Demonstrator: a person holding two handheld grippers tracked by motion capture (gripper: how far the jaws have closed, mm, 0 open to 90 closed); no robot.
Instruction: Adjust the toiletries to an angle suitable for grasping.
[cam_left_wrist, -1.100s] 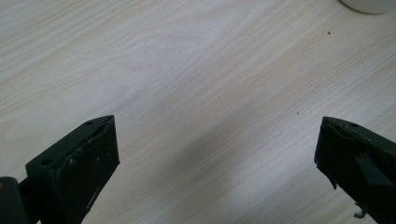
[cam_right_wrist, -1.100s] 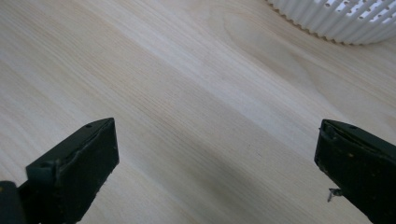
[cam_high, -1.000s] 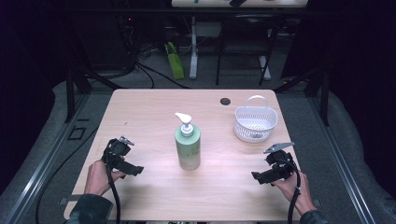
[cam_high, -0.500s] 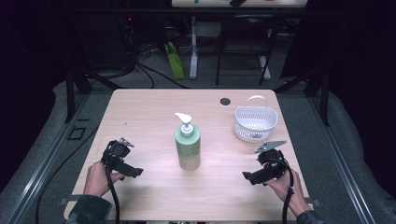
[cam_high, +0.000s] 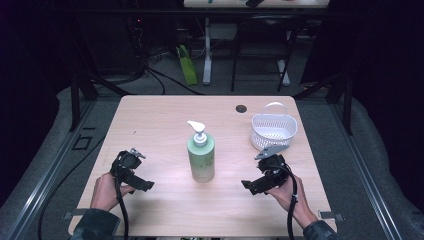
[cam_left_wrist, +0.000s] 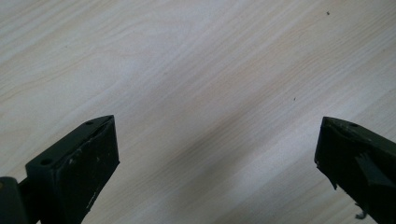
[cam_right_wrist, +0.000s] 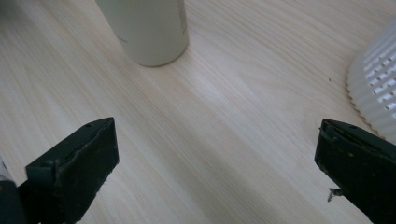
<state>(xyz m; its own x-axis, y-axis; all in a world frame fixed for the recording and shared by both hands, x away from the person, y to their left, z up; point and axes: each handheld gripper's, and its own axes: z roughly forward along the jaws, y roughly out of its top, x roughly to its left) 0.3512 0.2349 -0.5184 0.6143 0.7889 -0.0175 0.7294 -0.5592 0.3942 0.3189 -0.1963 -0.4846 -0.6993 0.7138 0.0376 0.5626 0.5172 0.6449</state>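
Now the green pump bottle stands upright in the middle of the light wooden table, white pump head on top, and everything places itself around it. To the bottle's left, near the table's front edge, the left gripper hangs low over bare wood with its jaws spread wide, nothing between them (the left gripper view confirms plain tabletop under them). To the bottle's right, about level with its base, sits the right gripper, jaws likewise wide apart and empty, pointing toward the bottle. In the right gripper view the bottle's pale base rises just ahead of the jaws, not touching them. Beyond and to the right of the bottle rests a white slatted basket with its handle up; its ribbed wall edges in beside the right jaw.
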